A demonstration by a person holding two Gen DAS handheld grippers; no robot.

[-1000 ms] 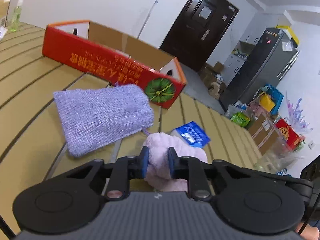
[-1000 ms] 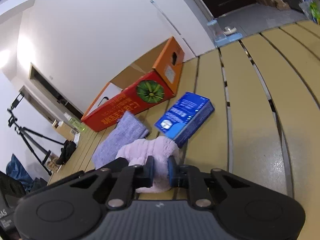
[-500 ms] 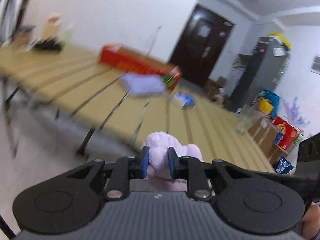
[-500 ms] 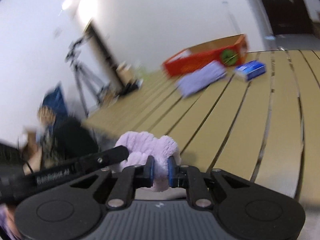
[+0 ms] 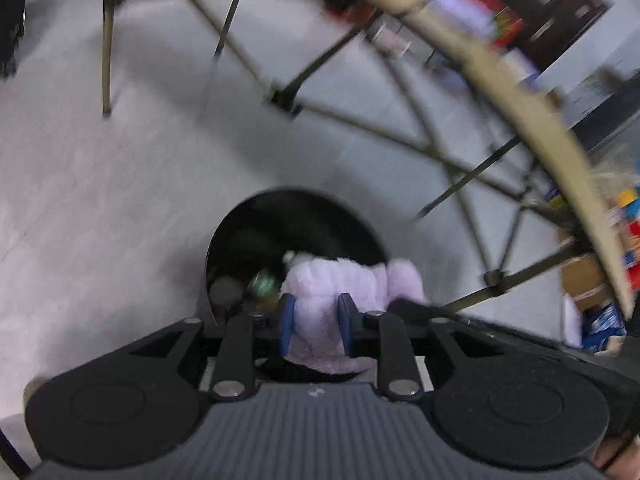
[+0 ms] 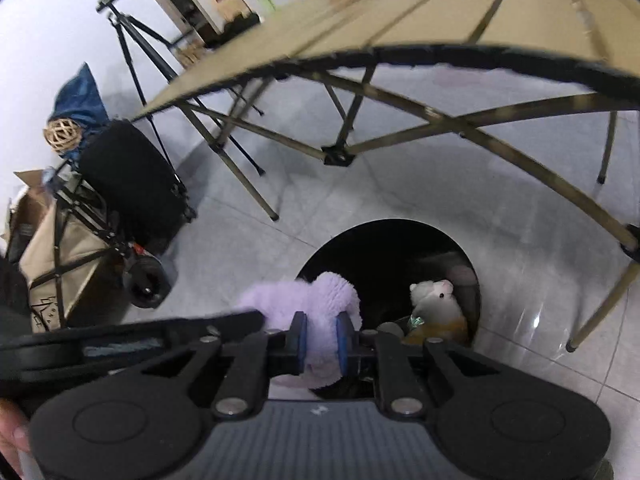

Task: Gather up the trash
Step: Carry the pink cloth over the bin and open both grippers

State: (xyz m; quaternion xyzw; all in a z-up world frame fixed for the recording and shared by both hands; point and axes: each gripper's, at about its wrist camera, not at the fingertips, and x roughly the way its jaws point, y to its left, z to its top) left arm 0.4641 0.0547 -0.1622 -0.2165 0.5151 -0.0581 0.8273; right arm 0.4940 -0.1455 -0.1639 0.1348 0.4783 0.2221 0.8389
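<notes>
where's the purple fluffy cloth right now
The cloth hangs between both grippers, left and right, whose jaws are opening, right over the black bin on the floor beside the table.

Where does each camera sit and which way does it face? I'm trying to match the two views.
Left wrist: on the left gripper, facing down at the black bin; its fingers show, jaws opening around the purple plush.
Right wrist: on the right gripper, facing down likewise, jaws opening; a thumb shows bottom left.
Shared: bin, plush, folding table.
</notes>
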